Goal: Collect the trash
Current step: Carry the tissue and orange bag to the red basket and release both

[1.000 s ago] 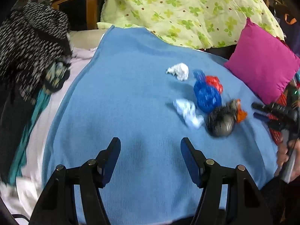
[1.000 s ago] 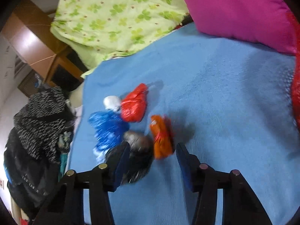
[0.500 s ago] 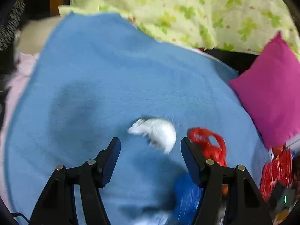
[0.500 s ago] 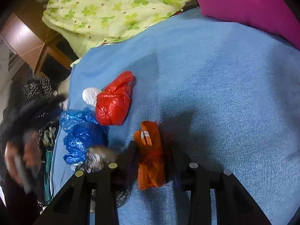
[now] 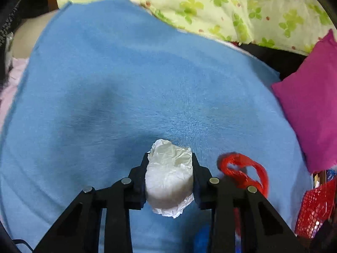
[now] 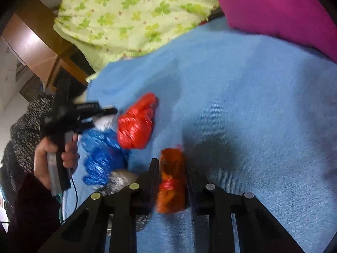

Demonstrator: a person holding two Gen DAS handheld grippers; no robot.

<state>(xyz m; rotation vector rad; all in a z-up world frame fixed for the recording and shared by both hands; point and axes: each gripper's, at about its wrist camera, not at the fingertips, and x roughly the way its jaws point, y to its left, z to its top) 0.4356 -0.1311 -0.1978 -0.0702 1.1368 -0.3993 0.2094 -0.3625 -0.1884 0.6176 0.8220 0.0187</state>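
Observation:
My left gripper [image 5: 169,164] is shut on a crumpled white plastic wad [image 5: 169,179] on the blue blanket [image 5: 126,84]. A red plastic bag [image 5: 242,172] lies just right of it. My right gripper [image 6: 170,166] is shut on an orange plastic wad [image 6: 171,181]. In the right wrist view the red bag [image 6: 135,124], a blue bag [image 6: 101,158] and a grey silvery bag [image 6: 120,181] lie to the left. The left gripper [image 6: 105,113] shows there too, held in a hand over the white wad.
A magenta cushion [image 5: 311,109] lies at the right, a green flowered quilt [image 5: 231,6] behind the blanket. A red mesh basket [image 5: 316,206] sits at the lower right. Wooden furniture [image 6: 31,42] and a black-and-white garment [image 6: 23,126] are at the left.
Both grippers have closed: the left moved onto the white wad and shut on it, the right shut on the orange wad. The views shifted forward over the blanket.

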